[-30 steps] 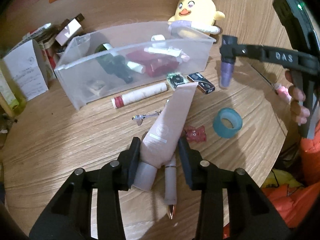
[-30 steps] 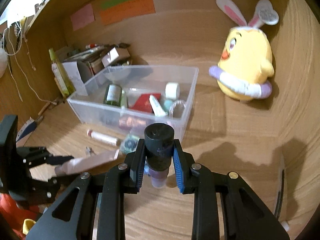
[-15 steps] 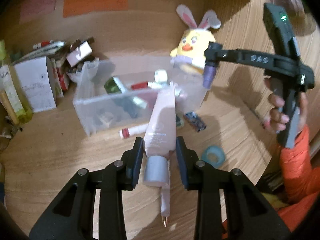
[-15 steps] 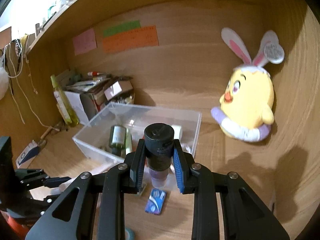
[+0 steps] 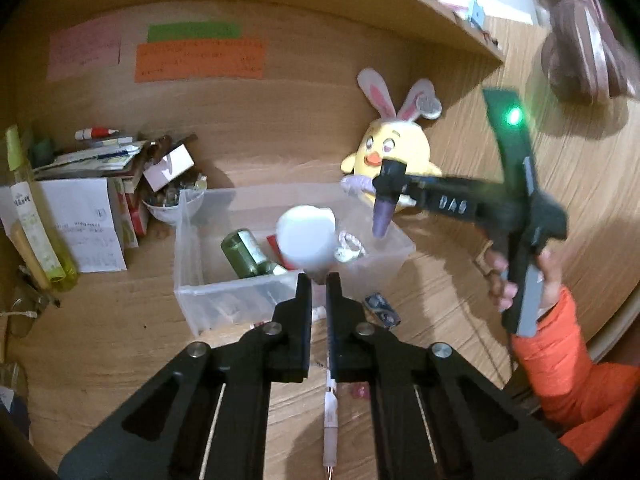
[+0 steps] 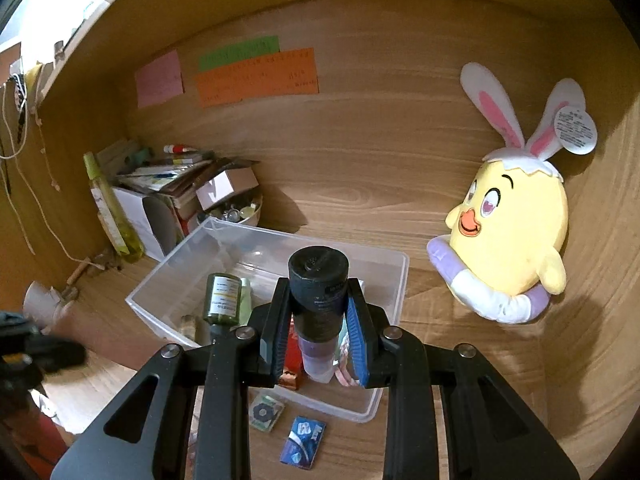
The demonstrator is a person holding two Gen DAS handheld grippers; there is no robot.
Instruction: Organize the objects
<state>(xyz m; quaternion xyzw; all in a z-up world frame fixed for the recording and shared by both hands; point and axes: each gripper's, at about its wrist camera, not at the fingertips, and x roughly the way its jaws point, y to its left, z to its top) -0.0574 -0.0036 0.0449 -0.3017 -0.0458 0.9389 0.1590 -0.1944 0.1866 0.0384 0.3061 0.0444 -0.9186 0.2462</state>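
Note:
A clear plastic bin (image 5: 192,276) (image 6: 396,272) stands on the wooden desk and holds a green bottle (image 5: 244,254) (image 6: 222,300), a red item and other small things. My left gripper (image 5: 318,280) is shut on a pale pink tube (image 5: 306,236), seen end-on above the bin's front wall. My right gripper (image 6: 320,340) is shut on a purple bottle with a black cap (image 6: 318,280), held above the bin's near right part; it also shows in the left wrist view (image 5: 384,212).
A yellow bunny-eared plush (image 5: 388,152) (image 6: 512,232) sits behind the bin on the right. Boxes, papers and a yellow-green bottle (image 5: 36,224) crowd the left. A pen (image 5: 330,420), a blue packet (image 6: 302,442) and a green-patterned packet (image 6: 266,412) lie in front of the bin.
My left gripper has lifted the pink tube off the desk and tipped it end-on over the bin. My right gripper has carried the purple bottle up and over the bin.

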